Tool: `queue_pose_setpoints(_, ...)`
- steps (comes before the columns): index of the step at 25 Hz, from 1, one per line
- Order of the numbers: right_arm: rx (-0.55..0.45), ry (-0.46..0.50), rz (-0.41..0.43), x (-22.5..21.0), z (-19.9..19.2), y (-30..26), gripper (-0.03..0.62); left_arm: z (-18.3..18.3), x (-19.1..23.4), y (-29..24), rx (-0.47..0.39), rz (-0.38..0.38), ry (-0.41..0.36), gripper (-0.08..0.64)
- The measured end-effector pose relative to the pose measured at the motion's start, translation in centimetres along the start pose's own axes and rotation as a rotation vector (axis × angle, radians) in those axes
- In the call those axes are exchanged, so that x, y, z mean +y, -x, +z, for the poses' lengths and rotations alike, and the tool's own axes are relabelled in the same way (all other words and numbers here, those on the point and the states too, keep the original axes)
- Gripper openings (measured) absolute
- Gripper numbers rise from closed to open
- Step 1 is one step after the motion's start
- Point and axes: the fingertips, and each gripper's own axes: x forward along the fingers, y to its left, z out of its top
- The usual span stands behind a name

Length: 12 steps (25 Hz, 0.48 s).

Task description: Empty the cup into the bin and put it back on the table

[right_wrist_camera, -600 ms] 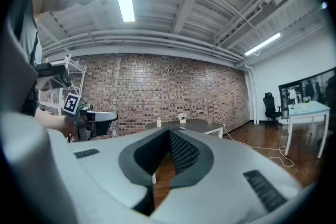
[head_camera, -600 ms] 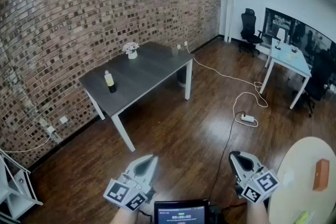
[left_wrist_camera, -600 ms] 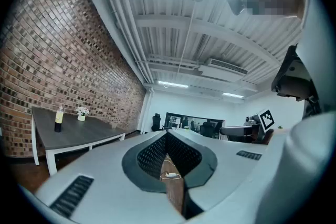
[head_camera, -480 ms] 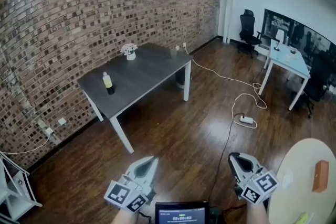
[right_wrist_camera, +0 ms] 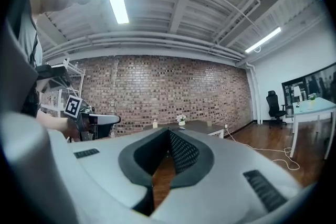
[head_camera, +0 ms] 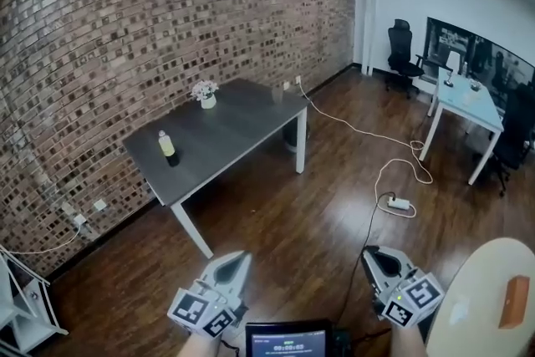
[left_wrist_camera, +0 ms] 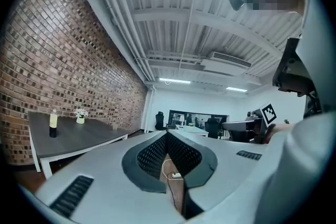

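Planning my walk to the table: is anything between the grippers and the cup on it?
Nothing visible does. Bare floor lies between the left gripper, the right gripper and the table, where the cup stands near the right end. A cable trails on the floor farther right; the bottle stands left of the cup.

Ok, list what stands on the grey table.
A bottle, a pot of flowers and a cup at the far end. The cup's contents cannot be seen from here.
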Motion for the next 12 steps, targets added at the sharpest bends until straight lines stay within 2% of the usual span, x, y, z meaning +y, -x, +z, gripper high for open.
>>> queue_pose_setpoints(12,0.007,0.001,0.064,-7.8,1.0,-5.3,0.002,-0.6,2.2,-8.5,0.02,0.075,-0.038,0.0)
